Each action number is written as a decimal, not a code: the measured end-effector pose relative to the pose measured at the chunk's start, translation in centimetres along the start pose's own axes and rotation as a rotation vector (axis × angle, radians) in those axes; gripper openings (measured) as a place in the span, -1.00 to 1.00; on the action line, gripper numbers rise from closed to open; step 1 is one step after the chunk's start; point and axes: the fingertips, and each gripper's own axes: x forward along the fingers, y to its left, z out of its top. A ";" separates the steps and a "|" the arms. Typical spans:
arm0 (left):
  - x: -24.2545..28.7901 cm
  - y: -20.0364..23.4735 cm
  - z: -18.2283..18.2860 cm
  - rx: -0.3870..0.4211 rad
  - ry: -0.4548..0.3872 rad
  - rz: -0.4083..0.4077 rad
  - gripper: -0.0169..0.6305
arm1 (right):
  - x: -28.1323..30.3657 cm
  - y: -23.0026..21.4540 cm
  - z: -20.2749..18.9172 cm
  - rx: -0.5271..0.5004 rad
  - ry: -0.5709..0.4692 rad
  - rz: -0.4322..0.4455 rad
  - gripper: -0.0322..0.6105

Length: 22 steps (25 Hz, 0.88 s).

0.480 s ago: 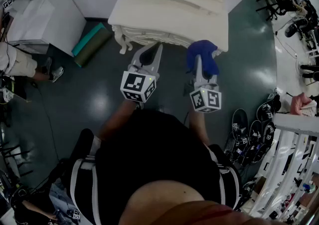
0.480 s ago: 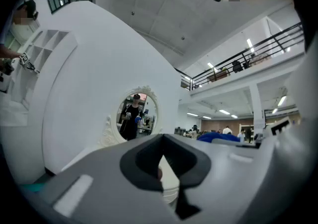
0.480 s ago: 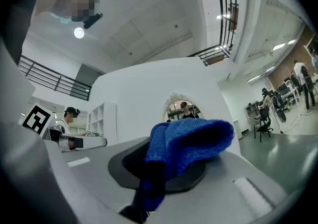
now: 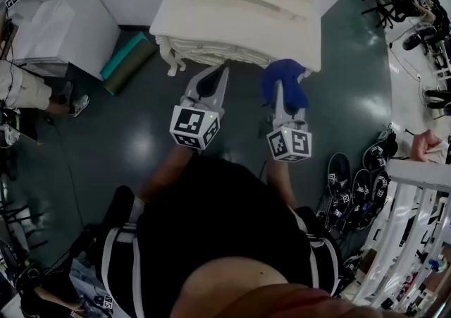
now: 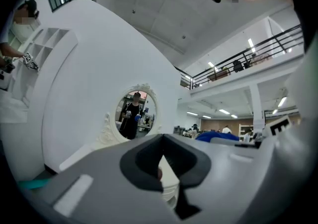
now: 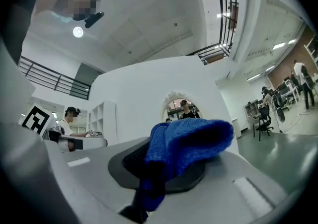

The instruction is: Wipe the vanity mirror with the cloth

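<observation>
the blue cloth (image 6: pixel 191 141) is pinched between the fingers of the right gripper (image 6: pixel 166 166) and is bunched over their tips. the fingers of the left gripper (image 5: pixel 161 138) are pressed together at the tips, and nothing is held between them. both grippers are held side by side, near the front edge of a white dressing table (image 4: pixel 232 20). the oval mirror (image 5: pixel 136 113) is seen ahead, above the table top and well apart from the cloth.

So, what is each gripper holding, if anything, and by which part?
The right gripper clamps the blue cloth by a bunched fold between its fingers; the rest flops over their tips. The left gripper is shut and holds nothing.
</observation>
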 end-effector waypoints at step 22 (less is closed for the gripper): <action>1.2 -2.6 -1.9 0.008 0.035 0.098 -0.92 | -1.3 -4.3 -0.2 0.043 0.009 0.070 -0.73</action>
